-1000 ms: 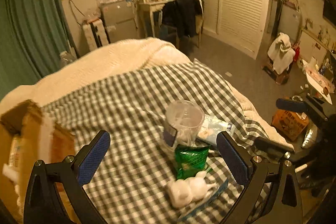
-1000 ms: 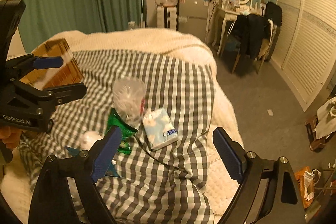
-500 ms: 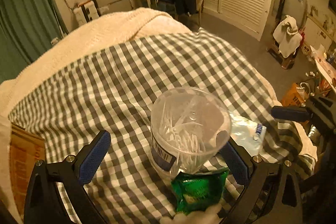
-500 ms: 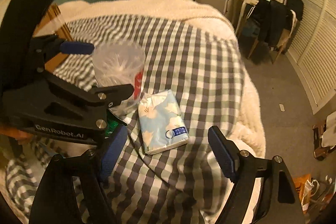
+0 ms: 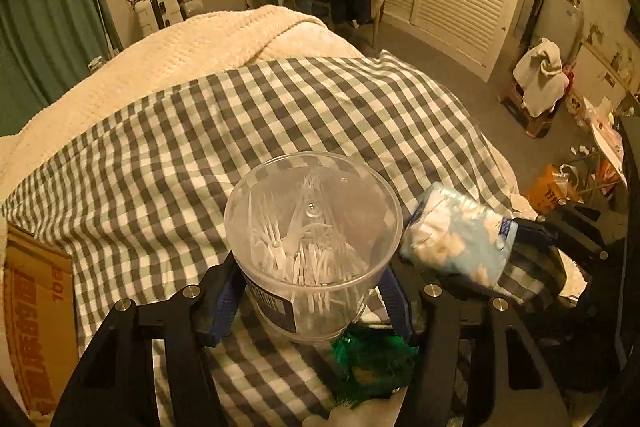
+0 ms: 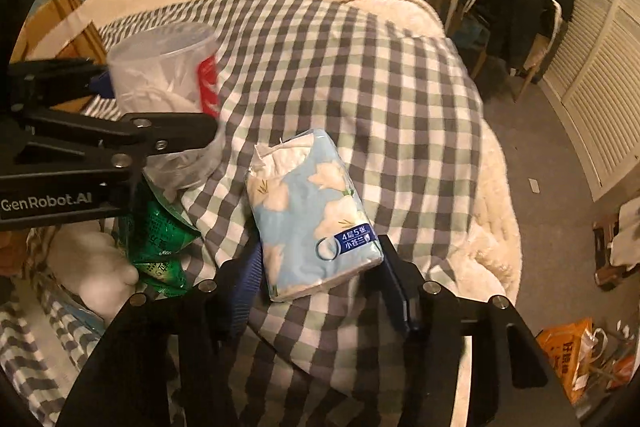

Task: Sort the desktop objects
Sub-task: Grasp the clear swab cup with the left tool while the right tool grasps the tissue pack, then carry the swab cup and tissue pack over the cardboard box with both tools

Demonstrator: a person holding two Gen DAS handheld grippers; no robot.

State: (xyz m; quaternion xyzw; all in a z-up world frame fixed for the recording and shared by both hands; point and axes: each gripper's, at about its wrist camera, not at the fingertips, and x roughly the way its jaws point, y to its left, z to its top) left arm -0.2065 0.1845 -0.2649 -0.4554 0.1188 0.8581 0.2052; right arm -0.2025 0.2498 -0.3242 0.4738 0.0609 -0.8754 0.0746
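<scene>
Closing around the tub (image 5: 313, 247), the left gripper (image 5: 313, 301) has its blue pads (image 5: 224, 303) against both sides of the clear wall, so it grasps the tub. The tub is full of white sticks and stands on the checked cloth (image 5: 248, 115), just above a green packet (image 5: 370, 363). The right gripper (image 6: 320, 287) is closing too, and its pads touch the two long sides of the tissue pack (image 6: 310, 215), which it grasps. The pack is blue with white flowers and its far end is torn open. It lies on the cloth just beside the tub. A carton (image 5: 36, 331) sits at the left edge of the cloth.
</scene>
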